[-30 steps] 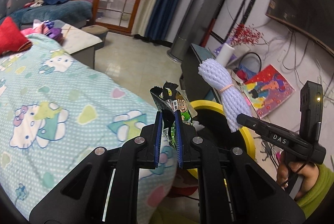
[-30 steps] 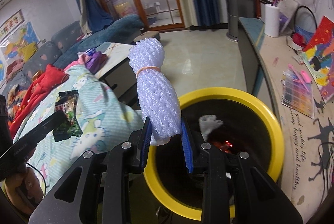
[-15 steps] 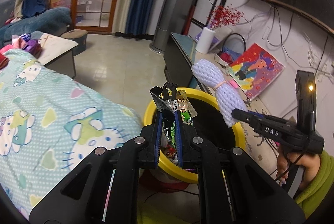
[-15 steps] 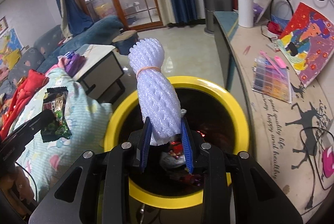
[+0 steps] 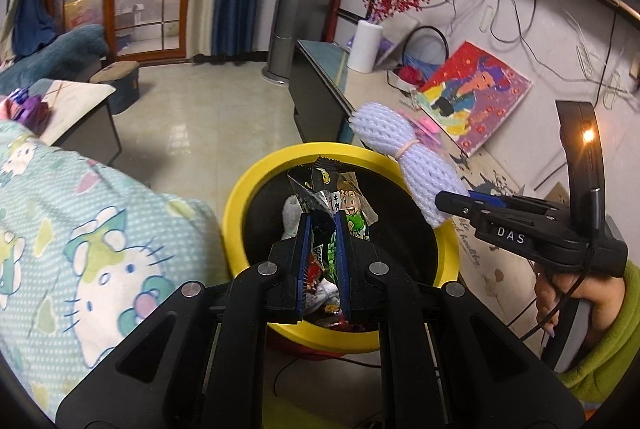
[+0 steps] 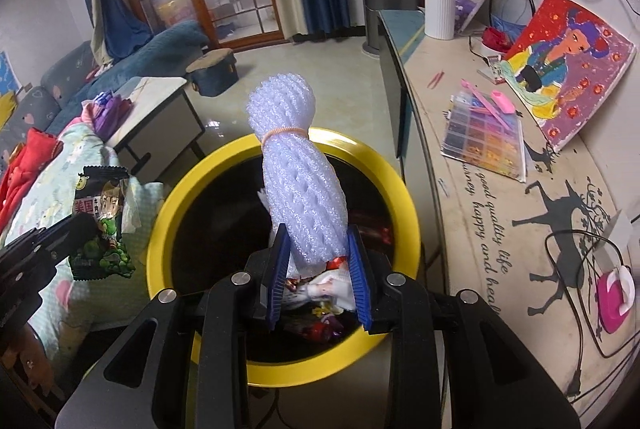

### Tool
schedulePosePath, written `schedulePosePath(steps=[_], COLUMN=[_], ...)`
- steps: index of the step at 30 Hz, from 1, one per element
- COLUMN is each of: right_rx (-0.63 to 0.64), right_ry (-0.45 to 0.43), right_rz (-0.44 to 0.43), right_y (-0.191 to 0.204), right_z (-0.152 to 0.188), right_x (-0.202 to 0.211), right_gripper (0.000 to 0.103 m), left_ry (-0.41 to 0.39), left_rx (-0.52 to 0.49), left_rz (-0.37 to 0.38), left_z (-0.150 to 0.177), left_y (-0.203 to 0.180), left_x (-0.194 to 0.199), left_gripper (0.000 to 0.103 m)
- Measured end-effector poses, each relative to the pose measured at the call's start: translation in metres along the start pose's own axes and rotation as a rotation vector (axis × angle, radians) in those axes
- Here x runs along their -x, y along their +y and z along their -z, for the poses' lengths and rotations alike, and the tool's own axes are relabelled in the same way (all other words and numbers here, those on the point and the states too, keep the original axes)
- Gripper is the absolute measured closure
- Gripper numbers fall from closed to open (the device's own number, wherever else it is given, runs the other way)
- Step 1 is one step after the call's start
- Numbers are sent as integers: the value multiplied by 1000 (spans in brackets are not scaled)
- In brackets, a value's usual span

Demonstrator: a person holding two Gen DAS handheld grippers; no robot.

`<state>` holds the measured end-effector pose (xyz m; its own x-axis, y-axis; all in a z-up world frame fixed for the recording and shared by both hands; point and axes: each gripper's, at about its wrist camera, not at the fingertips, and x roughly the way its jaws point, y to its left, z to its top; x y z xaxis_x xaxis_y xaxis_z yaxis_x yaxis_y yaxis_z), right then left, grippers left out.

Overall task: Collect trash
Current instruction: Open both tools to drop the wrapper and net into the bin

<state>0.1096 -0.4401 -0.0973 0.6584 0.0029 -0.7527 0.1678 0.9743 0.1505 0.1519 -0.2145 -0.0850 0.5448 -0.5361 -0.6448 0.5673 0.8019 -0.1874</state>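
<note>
Left wrist view: left gripper (image 5: 322, 225) pinching crinkly foil snack wrapper (image 5: 340, 205), hanging over yellow-rimmed trash bin (image 5: 256, 181). Risk: light wrapper likely fluttering sideways on release, landing on Hello Kitty blanket (image 5: 100, 241) beside rim.

Right wrist view: right gripper (image 6: 318, 253) squeezing white foam fruit net (image 6: 298, 177), rubber-banded, spongy, standing upright above bin (image 6: 288, 369) mouth. Risk: springy foam possibly bouncing off rim or sticking to ribbed blue pads (image 6: 280, 265).
</note>
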Motion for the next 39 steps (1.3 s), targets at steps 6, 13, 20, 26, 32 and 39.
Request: schedulePosePath(steps=[6,13,20,26,32,39], right_rx=[-27,-40,-27,-9,23,93], right_ry=[17,30,44,24,-11,-85], right_rz=[-13,-26,-27,-8,-10,-53], right_y=[-8,-12,-9,-6,7,48], right_z=[3,5,8,6,3,0], right_x=[-3,-5,-5,3,14,35], right_gripper=[73,71,63,54,42,21], left_ry=[37,59,64,60,38,12], left_rx=[-33,-39,-31,1,51,109], left_rz=[8,5,-9,-19,-49,-130], left_z=[-1,-2,-5,-4,-6,-6], left_y=[-12,-17,-16,-11,4,33], left_x=[-16,-28,-31,-27,-12,18], left_gripper=[95,95,91,58,33,11])
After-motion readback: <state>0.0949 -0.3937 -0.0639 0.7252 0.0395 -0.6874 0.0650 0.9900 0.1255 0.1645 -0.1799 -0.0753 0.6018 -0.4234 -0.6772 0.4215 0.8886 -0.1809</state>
